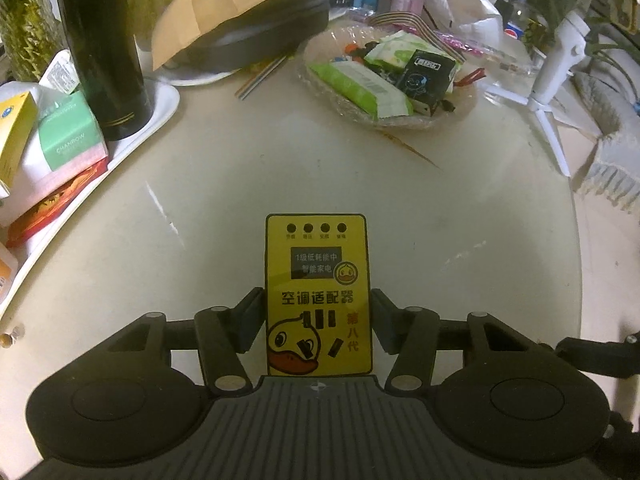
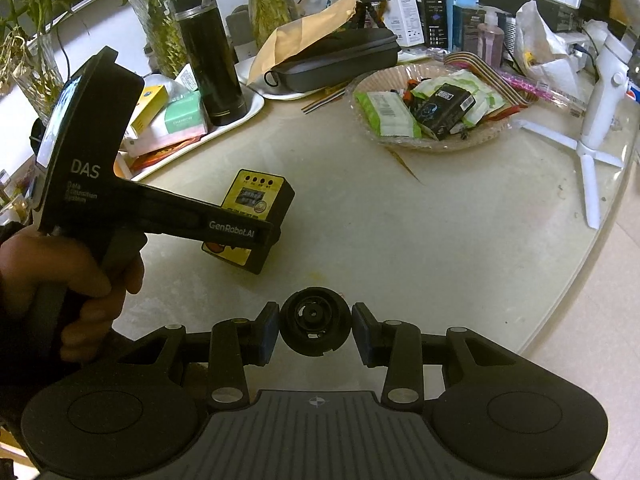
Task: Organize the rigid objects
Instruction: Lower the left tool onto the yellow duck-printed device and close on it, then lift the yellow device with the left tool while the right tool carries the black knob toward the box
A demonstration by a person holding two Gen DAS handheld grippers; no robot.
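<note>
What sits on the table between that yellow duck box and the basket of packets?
Nothing: in the left wrist view, only bare cream tabletop lies between the yellow duck-printed box and the woven basket.

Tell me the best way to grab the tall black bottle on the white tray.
Grip the black bottle around its straight middle, coming level from the open table side. It stands upright on the white tray, with boxes crowding its left and vases behind, so the front right seems freest.
</note>
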